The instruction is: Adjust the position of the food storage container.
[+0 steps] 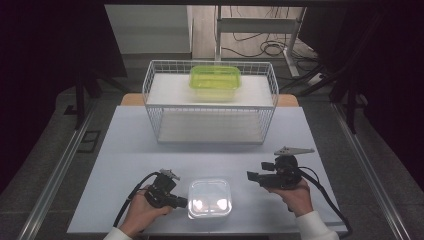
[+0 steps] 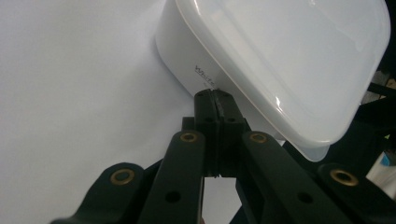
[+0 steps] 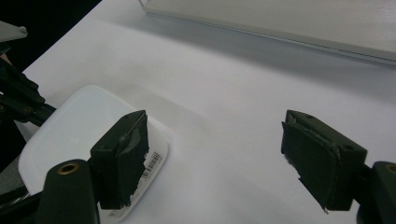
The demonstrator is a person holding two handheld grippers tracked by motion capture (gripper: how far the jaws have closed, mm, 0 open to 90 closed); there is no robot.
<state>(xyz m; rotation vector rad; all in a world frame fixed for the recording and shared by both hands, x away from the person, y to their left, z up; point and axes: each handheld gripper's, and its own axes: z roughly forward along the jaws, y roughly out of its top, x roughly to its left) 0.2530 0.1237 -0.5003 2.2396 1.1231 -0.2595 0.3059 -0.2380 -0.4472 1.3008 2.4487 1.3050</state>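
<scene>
1. High view shows me the white lidded container point(image 1: 210, 198) on the near part of the table point(image 1: 130, 145), between my two grippers.
2. My left gripper point(image 1: 181, 202) is at the left side of the container, and its tips are touching this side or are just at it.
3. From the left gripper view, my jaws are pressed together with nothing between them; their tips meet the container point(image 2: 280, 60) wall just under the lid edge.
4. My right gripper point(image 1: 252, 177) is to the right of the container, apart from it, and it points toward it.
5. From the right gripper view, my jaws stand wide open and hold nothing; the container point(image 3: 70, 140) lies beyond the left fingertip point(image 3: 123, 158).
6. Far beyond both grippers stands a white wire rack point(image 1: 152, 87), with a green container point(image 1: 215, 80) on its upper shelf.
</scene>
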